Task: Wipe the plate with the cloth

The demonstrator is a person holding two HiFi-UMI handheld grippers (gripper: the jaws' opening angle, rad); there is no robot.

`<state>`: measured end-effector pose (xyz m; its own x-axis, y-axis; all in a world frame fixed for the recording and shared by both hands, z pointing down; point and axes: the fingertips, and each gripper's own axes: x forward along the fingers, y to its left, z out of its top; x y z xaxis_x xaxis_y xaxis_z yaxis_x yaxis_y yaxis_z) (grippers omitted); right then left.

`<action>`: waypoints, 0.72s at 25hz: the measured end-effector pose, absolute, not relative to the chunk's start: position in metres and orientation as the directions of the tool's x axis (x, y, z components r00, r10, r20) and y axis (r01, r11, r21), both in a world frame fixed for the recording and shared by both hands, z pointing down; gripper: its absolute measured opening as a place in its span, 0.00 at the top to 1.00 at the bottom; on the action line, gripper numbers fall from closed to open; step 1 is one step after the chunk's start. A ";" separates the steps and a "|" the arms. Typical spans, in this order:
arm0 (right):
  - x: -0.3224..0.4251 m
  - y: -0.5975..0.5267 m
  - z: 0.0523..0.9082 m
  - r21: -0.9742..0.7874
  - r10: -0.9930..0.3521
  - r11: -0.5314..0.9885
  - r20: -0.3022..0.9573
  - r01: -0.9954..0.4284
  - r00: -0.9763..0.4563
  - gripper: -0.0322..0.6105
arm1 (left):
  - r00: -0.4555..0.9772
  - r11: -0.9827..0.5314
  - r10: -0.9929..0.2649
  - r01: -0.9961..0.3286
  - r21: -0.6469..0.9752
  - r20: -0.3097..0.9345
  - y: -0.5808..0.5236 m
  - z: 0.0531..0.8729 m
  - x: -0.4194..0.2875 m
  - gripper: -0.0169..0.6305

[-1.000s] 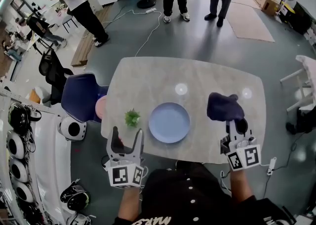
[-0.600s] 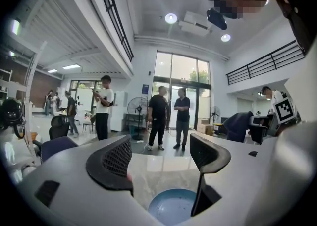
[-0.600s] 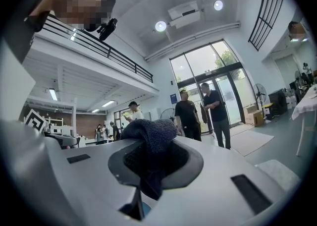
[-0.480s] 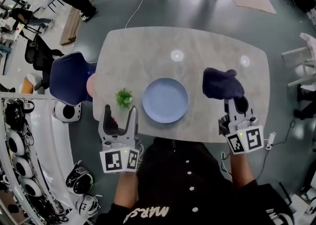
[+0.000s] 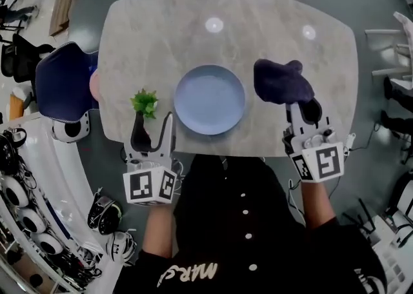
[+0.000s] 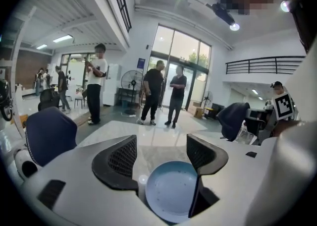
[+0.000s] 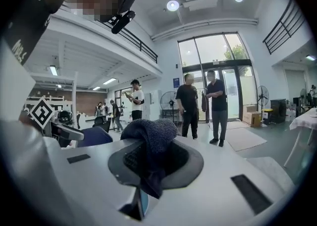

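Plate (image 5: 210,99) is the pale blue one, lying flat on the marble-look table (image 5: 193,35), close to the edge on my side and pretty much dead centre in front of me. My left claw (image 5: 153,124) is just left of the plate at that near table edge, with the forearm stretched straight out from my body, nose tipped a bit downward and marker cube back toward me. Its jaws are wide apart, though they've just been closing a little, and they aren't pinching anything. In the left gripper view I only see the plate through the gap, lying beyond them. A little green plant (image 5: 144,101) sits left of the plate, right ahead of that claw. My right claw (image 5: 302,112) is on the plate's right side, also at the near edge, forearm out straight and pointing closer to level. That one's clamped on the dark blue cloth (image 5: 281,81), which bunches forward out of the jaws, just beside the plate's right rim.
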<state>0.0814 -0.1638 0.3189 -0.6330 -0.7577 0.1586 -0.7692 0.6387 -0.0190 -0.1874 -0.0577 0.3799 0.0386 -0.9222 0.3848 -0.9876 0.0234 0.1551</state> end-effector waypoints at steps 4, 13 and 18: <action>0.060 -0.163 0.352 -0.010 -0.724 0.670 0.211 -0.742 -0.657 0.90 | 0.075 0.012 -0.888 -0.982 0.186 0.453 -0.057 0.421 -0.184 0.49; 0.023 -0.147 0.428 0.012 -0.647 0.734 0.316 -0.679 -0.694 0.90 | 0.141 0.007 -0.801 -0.969 0.245 0.582 -0.051 0.505 -0.180 0.52; 0.008 -0.140 0.457 -0.013 -0.625 0.748 0.324 -0.664 -0.710 0.90 | 0.159 0.013 -0.759 -0.966 0.258 0.631 -0.045 0.544 -0.173 0.54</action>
